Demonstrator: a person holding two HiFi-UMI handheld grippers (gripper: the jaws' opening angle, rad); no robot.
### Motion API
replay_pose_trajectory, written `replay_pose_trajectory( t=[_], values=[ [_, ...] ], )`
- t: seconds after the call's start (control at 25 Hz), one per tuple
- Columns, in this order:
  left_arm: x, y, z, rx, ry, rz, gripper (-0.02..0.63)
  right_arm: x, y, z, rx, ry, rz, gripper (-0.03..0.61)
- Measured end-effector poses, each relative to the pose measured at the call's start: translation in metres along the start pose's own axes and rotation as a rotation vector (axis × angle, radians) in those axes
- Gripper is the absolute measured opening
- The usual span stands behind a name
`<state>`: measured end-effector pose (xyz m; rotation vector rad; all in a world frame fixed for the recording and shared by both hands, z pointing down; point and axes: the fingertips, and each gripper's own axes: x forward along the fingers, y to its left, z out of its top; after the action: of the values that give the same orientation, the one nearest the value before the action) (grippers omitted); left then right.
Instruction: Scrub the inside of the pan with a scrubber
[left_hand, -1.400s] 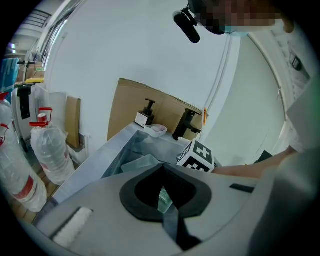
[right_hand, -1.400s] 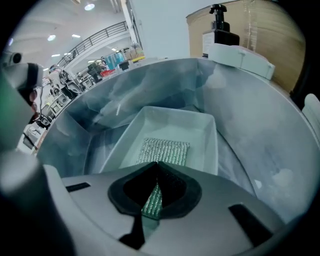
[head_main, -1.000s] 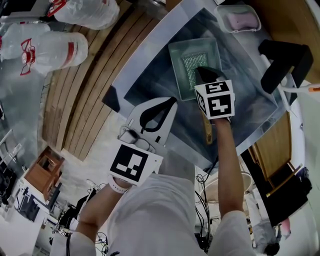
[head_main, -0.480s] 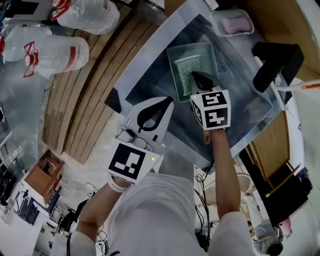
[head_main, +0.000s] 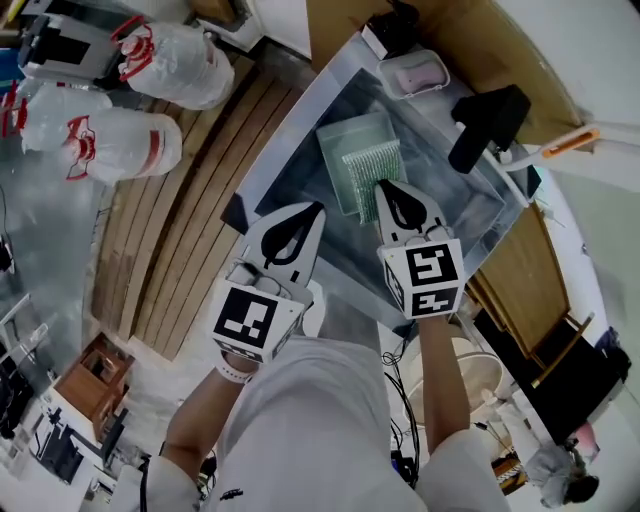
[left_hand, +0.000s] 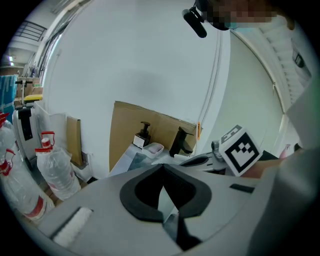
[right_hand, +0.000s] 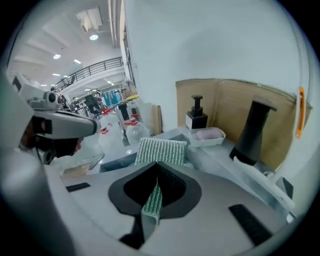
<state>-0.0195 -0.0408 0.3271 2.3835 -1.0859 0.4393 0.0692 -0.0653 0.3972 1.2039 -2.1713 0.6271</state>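
Note:
A square, pale green glass pan (head_main: 338, 140) lies in the steel sink (head_main: 455, 215). My right gripper (head_main: 384, 188) is shut on a green ribbed scrubber (head_main: 368, 170), which hangs over the pan's near right part. In the right gripper view the scrubber (right_hand: 161, 149) stands up out of the closed jaws of the right gripper (right_hand: 157, 169). My left gripper (head_main: 317, 208) is shut and holds nothing, hovering over the sink's near left rim. In its own view the left gripper (left_hand: 162, 168) shows its jaws meeting, with the right gripper's marker cube (left_hand: 239, 150) beside it.
At the sink's far side are a black faucet (head_main: 487, 120), a soap dish with pink soap (head_main: 415, 72) and a pump bottle (right_hand: 196, 117). Large plastic bottles (head_main: 125, 140) lie on the wooden slats (head_main: 190, 210) left of the sink.
The right gripper, with the scrubber, has pulled back from the middle of the pan toward its near right edge. The left gripper stays shut and has shifted slightly toward the sink.

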Motion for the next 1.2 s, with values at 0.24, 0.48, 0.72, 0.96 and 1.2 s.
replay_pose_trajectory(
  t=[0.24, 0.48, 0.72, 0.96, 1.2],
  values=[
    [-0.027, -0.013, 0.034, 0.027, -0.051, 0.003, 0.000, -0.075, 0.005, 0.050, -0.012, -0.142, -0.089, 0.011],
    [-0.058, -0.014, 0.056, 0.030, -0.091, 0.027, 0.000, -0.144, 0.003, 0.083, -0.004, -0.253, -0.207, 0.011],
    [-0.079, -0.017, 0.079, 0.066, -0.130, 0.034, 0.000, -0.194, -0.001, 0.098, 0.028, -0.352, -0.294, 0.011],
    [-0.096, -0.021, 0.093, 0.086, -0.164, 0.032, 0.000, -0.218, 0.002, 0.097, 0.044, -0.393, -0.335, 0.011],
    [-0.100, -0.030, 0.096, 0.082, -0.177, 0.024, 0.000, -0.231, 0.004, 0.094, 0.062, -0.412, -0.356, 0.011]
  ],
)
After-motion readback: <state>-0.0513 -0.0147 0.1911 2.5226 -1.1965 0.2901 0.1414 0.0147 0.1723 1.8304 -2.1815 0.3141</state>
